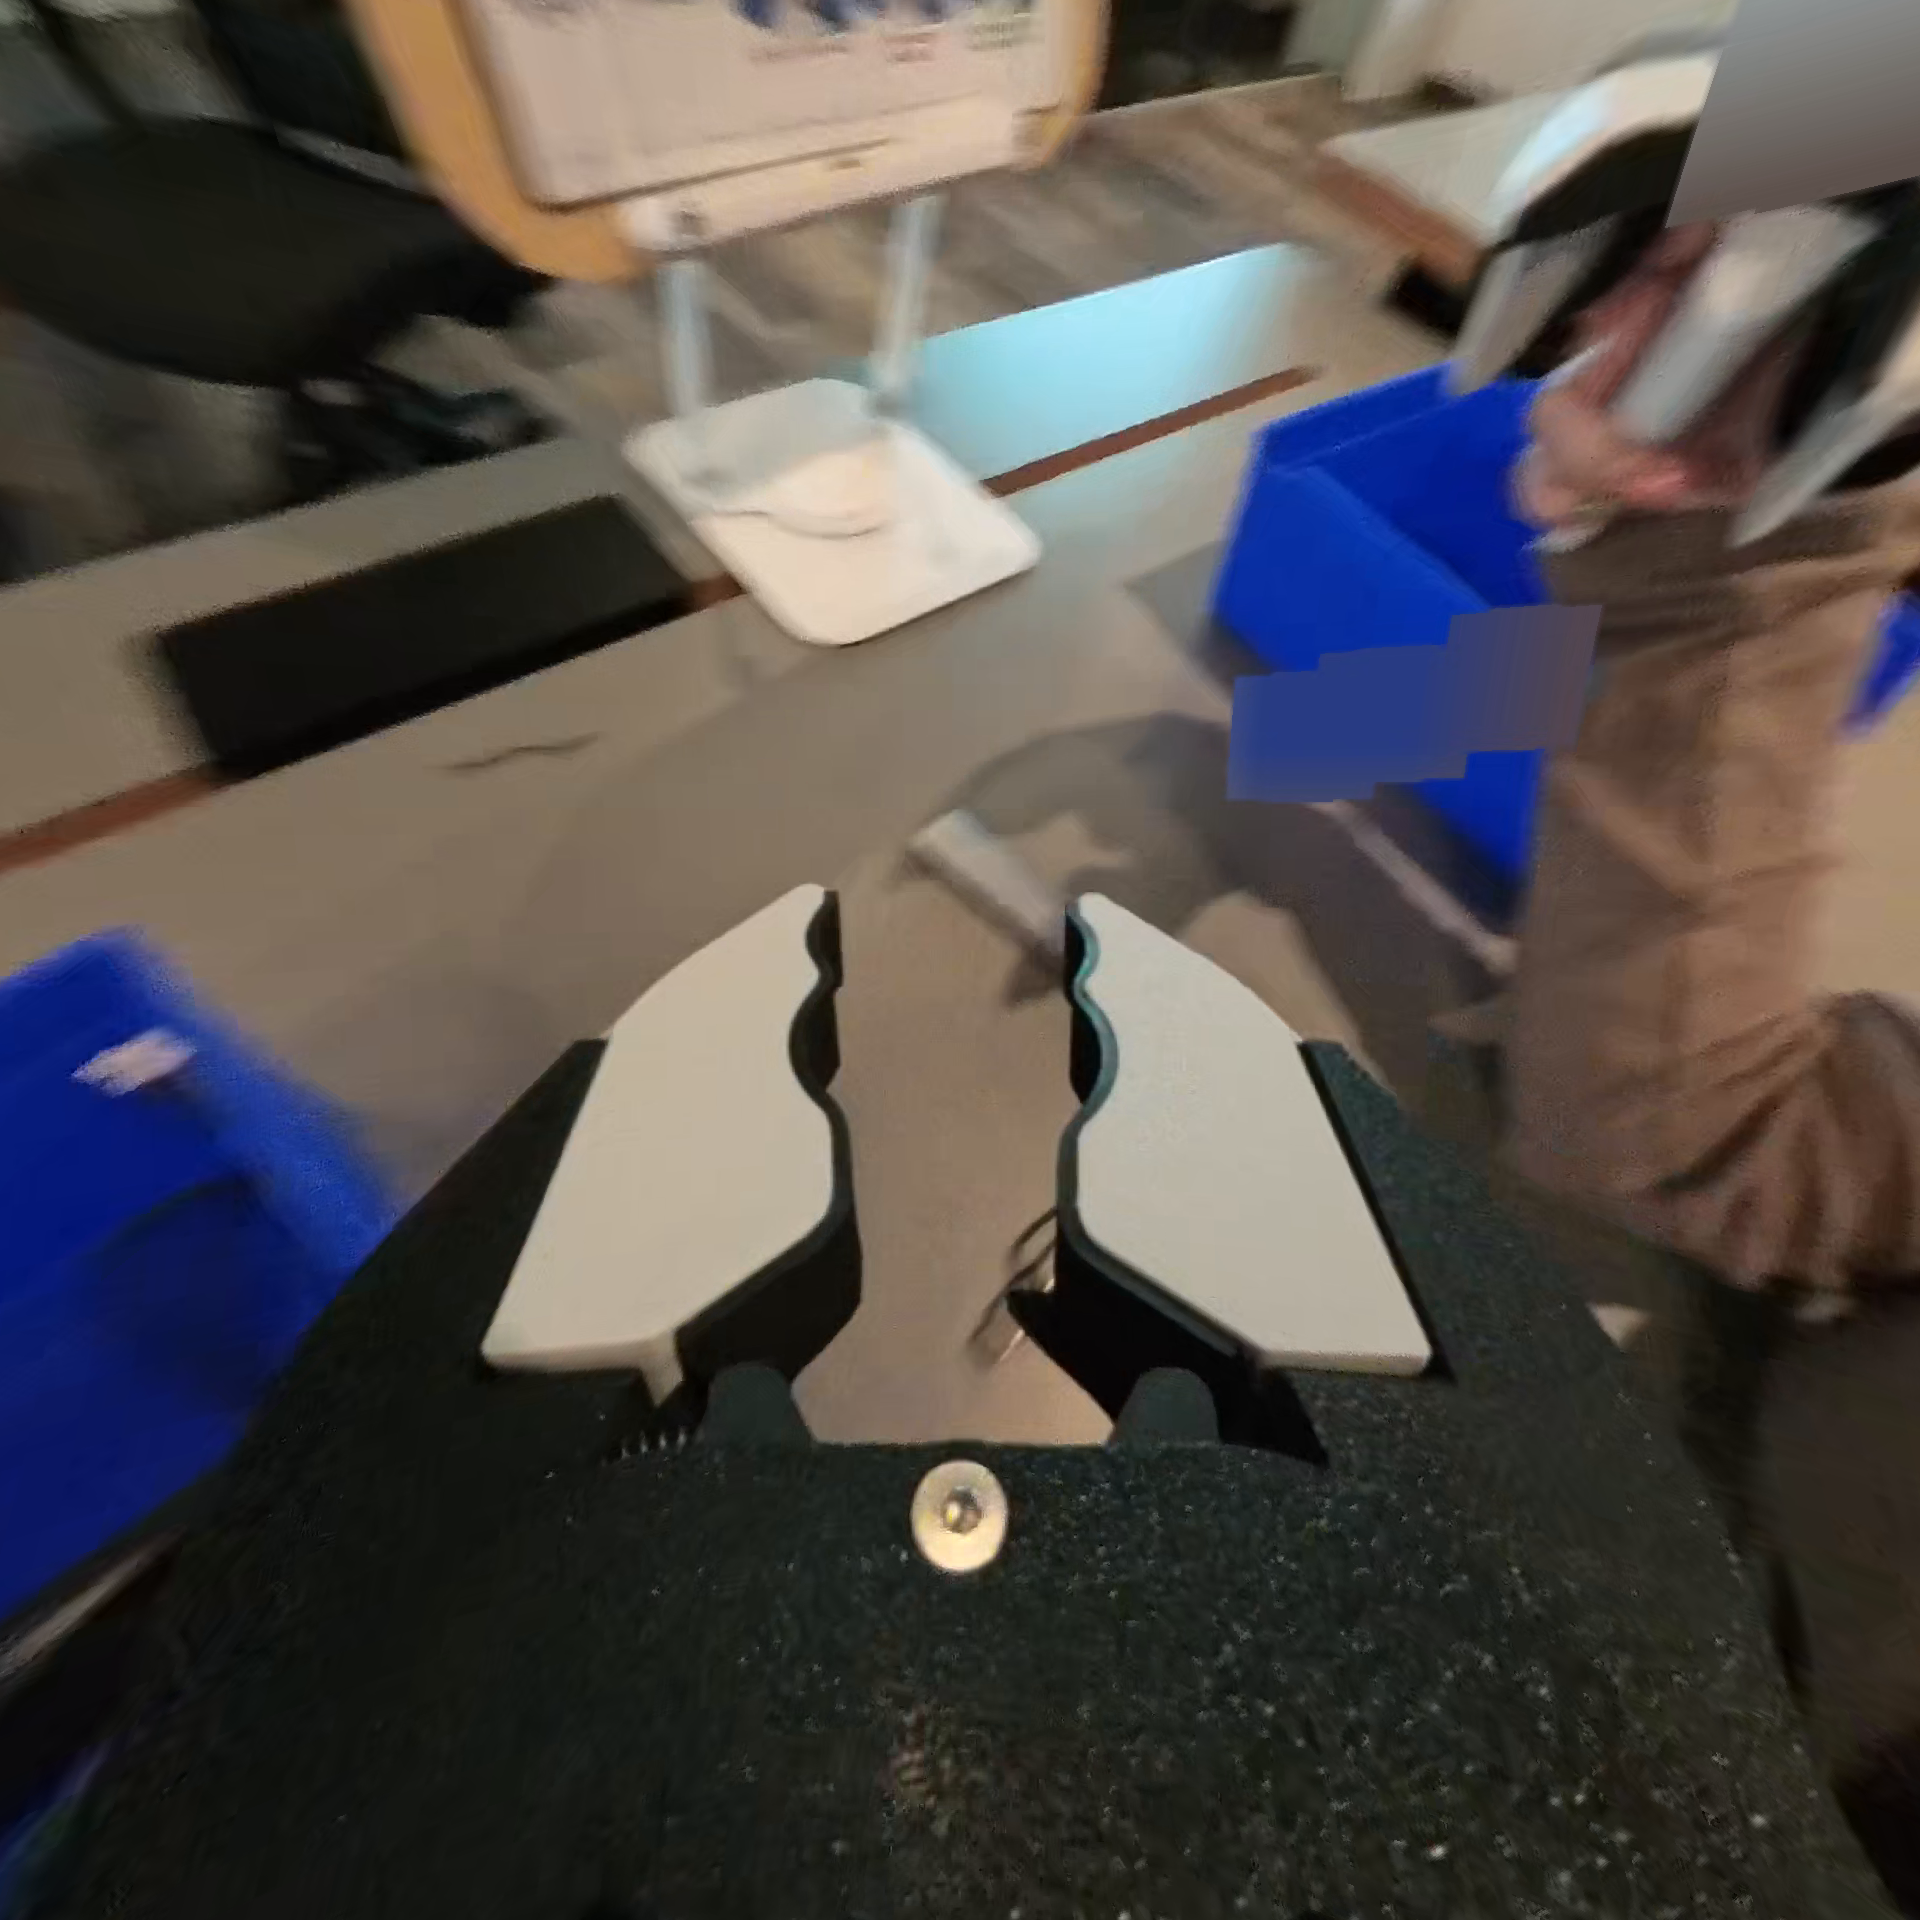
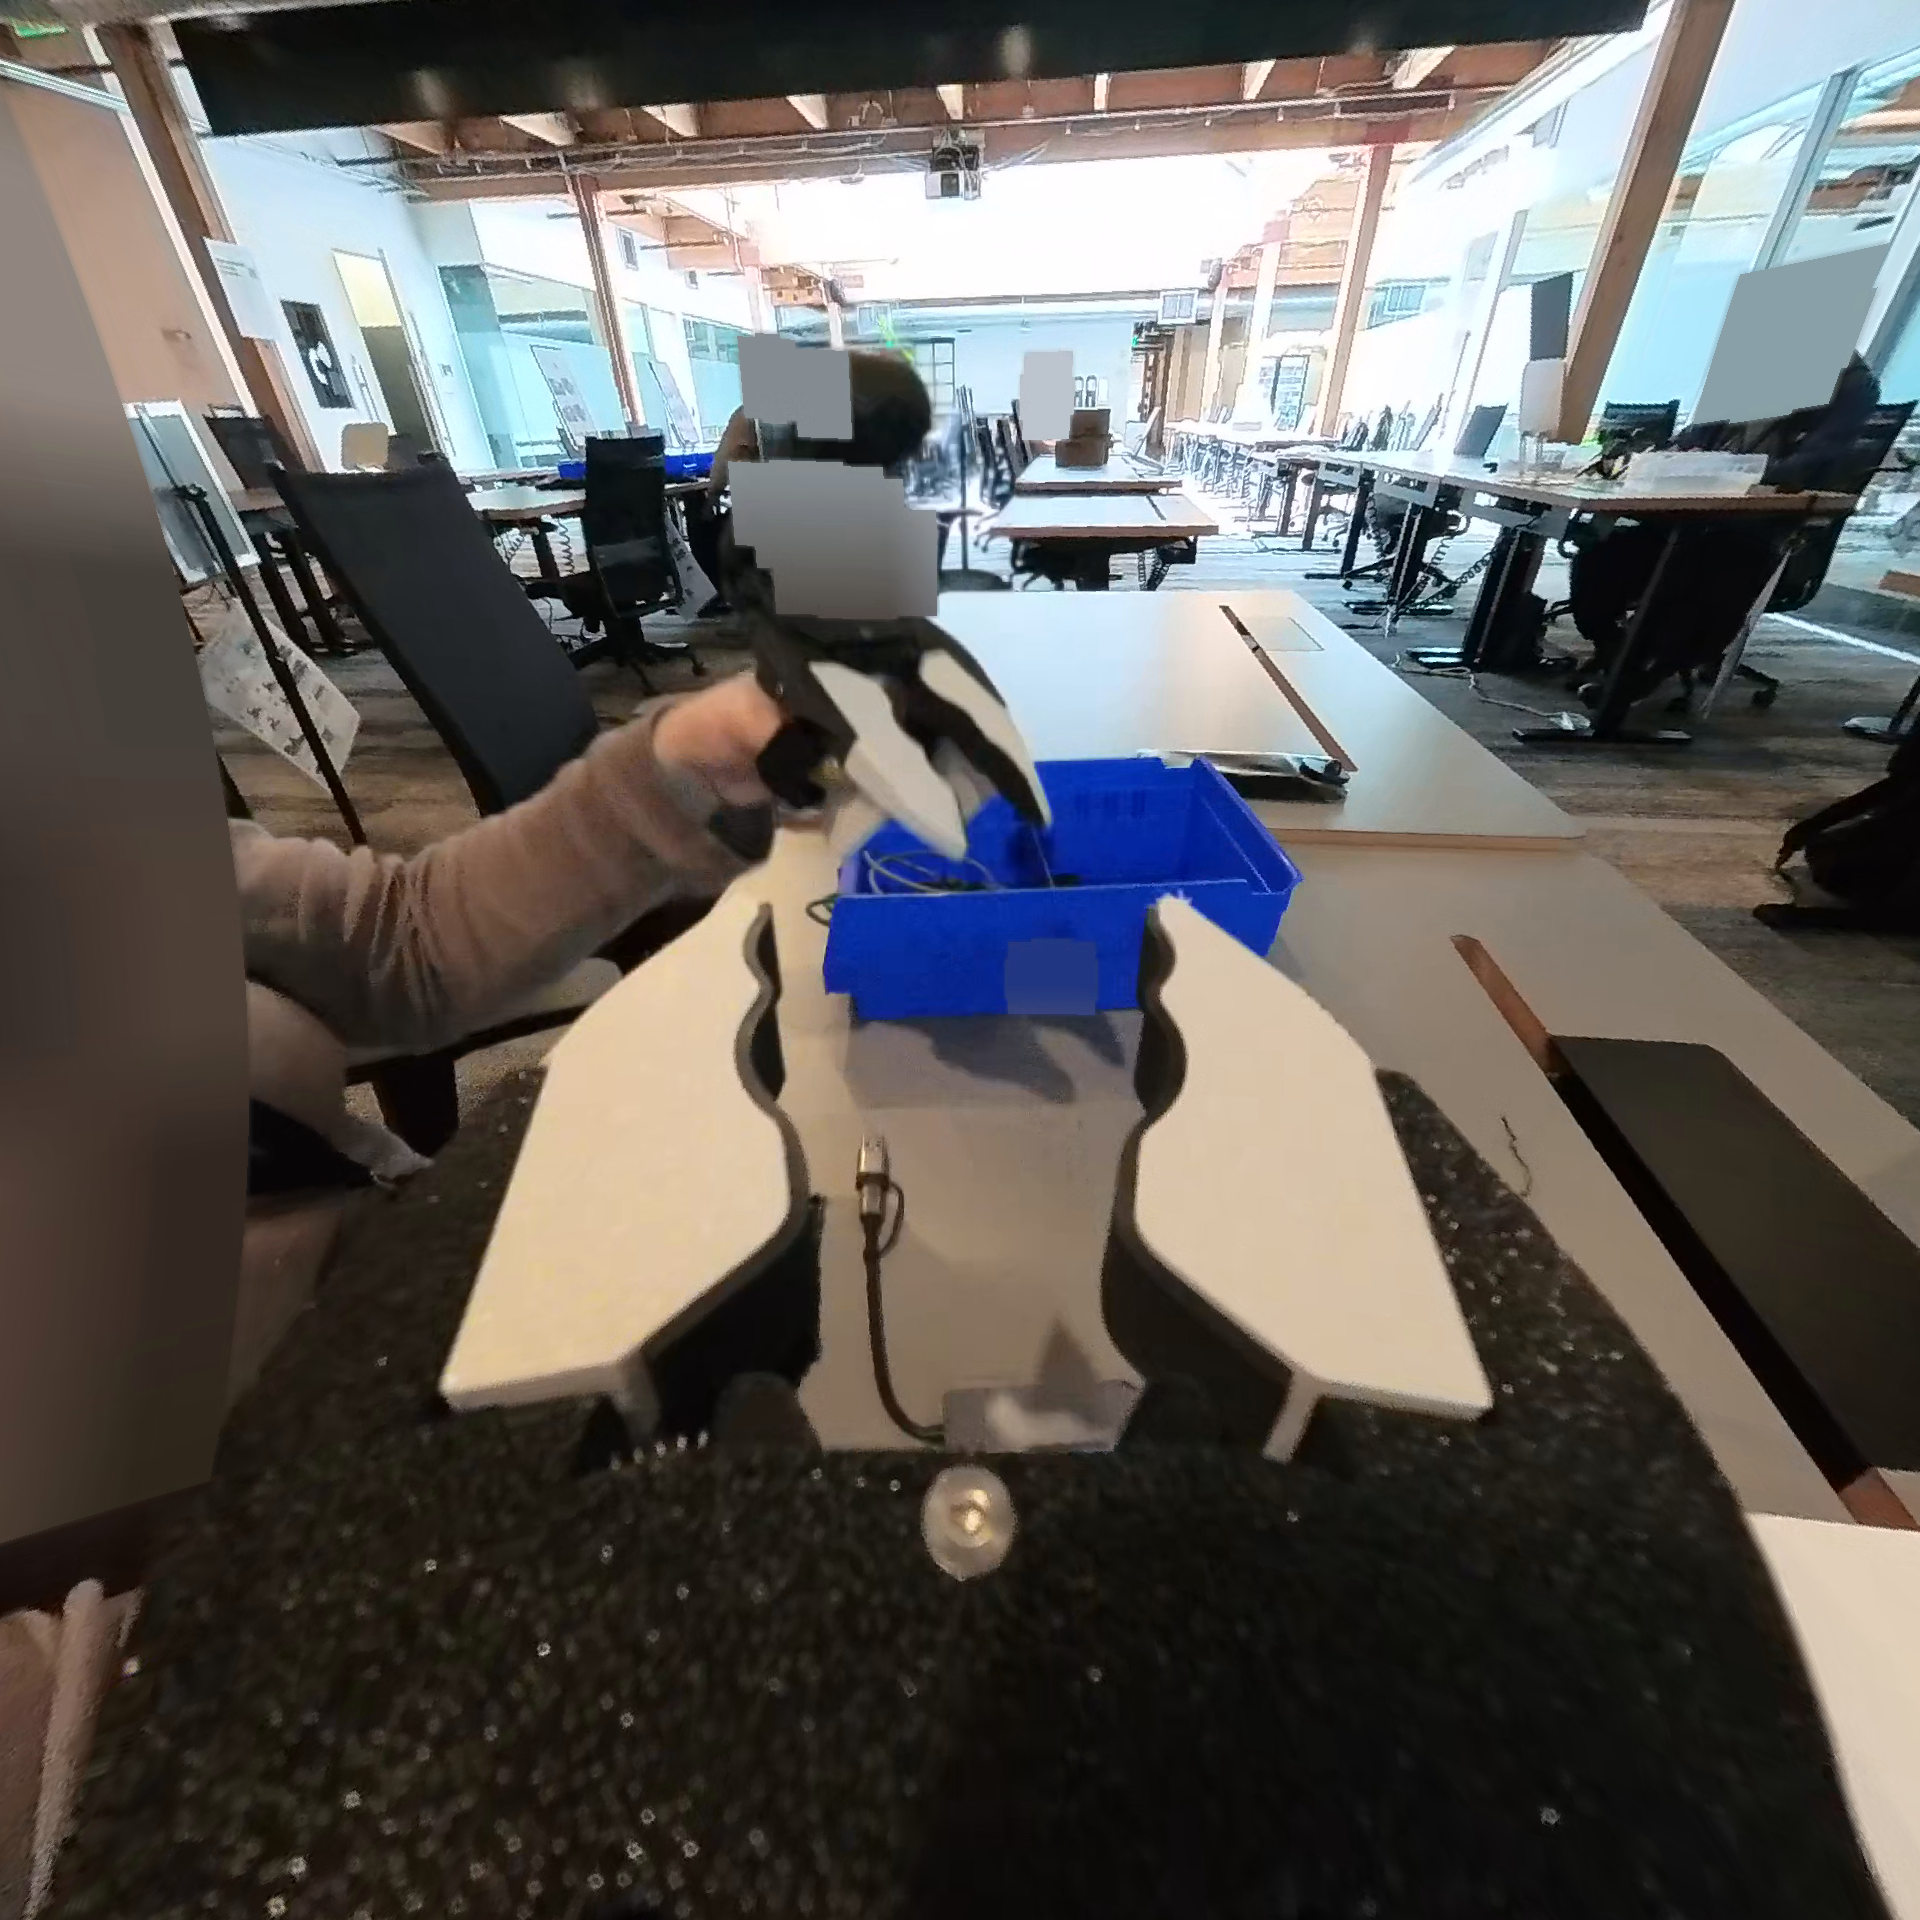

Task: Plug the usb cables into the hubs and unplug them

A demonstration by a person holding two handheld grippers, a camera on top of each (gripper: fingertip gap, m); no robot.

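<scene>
In the right wrist view, my right gripper [image 2: 966, 914] is open and empty, low over the pale table [image 2: 1351, 1039]. Between its fingers lies a black cable with a metal USB plug [image 2: 871, 1169], which runs back to a small grey hub [image 2: 1029, 1418]. My left gripper [image 2: 987, 821] hangs tilted down over a blue bin [image 2: 935, 956] that holds loose cables. The left wrist view is blurred. There, my left gripper [image 1: 951, 914] is open and empty above the table. A pale grey bar-shaped thing [image 1: 977, 873] lies just beyond its fingertips. A thin wire [image 1: 1023, 1247] shows between its fingers.
In the left wrist view, one blue bin [image 1: 1371, 561] stands at the right and another [image 1: 156, 1195] at the near left. A white stand base [image 1: 831, 509] and a black panel [image 1: 416, 634] sit behind. A person's brown sleeve [image 1: 1683, 883] fills the right side. Chairs and desks lie beyond. Tip to tip, the grippers are about 20 cm apart.
</scene>
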